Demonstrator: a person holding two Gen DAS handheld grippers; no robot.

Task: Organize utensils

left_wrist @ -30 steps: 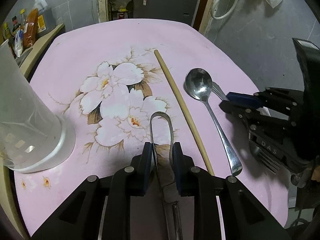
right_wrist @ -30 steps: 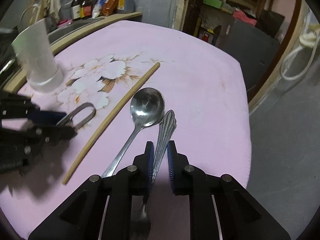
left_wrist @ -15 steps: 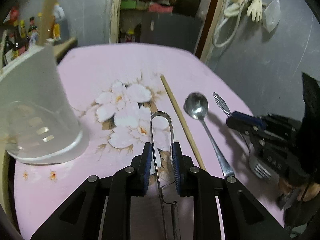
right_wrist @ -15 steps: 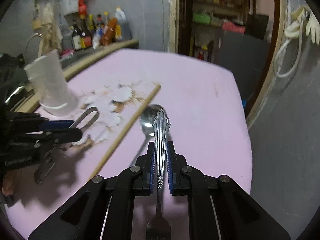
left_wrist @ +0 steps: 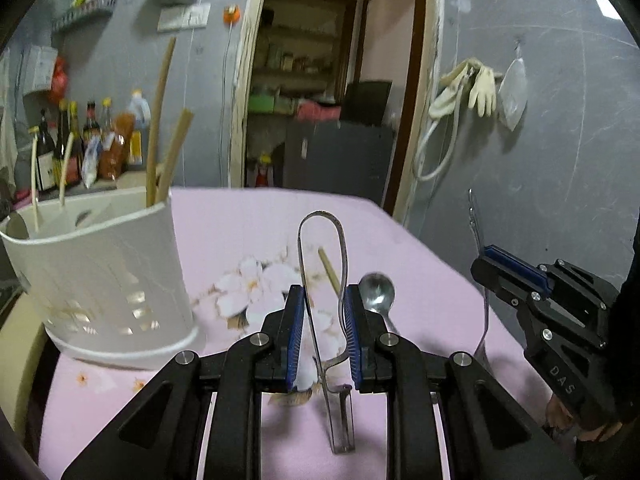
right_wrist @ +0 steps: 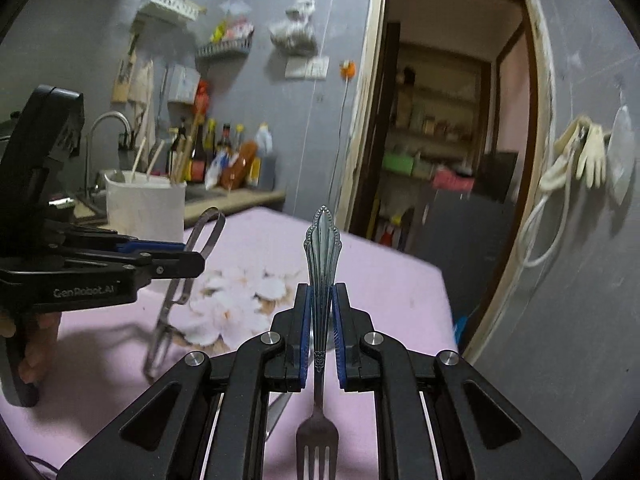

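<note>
In the left wrist view, the left gripper (left_wrist: 323, 334) sits in the lower centre of the frame, its blue-padded jaws closed on the two arms of a pair of metal tongs (left_wrist: 322, 280). The looped end of the tongs points up to the middle of the frame and the open ends hang down below the pads. The tongs are lifted above the pink tablecloth with a white flower print (left_wrist: 248, 232).

At the left of this frame stands a white plastic utensil holder with small slots (left_wrist: 104, 276), on the cloth. Several pale wooden sticks (left_wrist: 160, 120) stand in it, leaning out of the top. Behind the tongs, in the centre, one more wooden stick (left_wrist: 329, 270) and a shiny metal spoon (left_wrist: 376, 294) lie on the cloth, near each other.

In the right wrist view, the right gripper (right_wrist: 321, 334) is in the lower centre, its jaws narrow and clamped on the handle of a silver fork with an ornate handle (right_wrist: 320, 280). The fork is upright, the decorated end up in the middle of the frame and the tines down at the bottom edge. It is held clear above the cloth. At the right edge of the left wrist view the same fork shows as a thin line in the black gripper.
</note>
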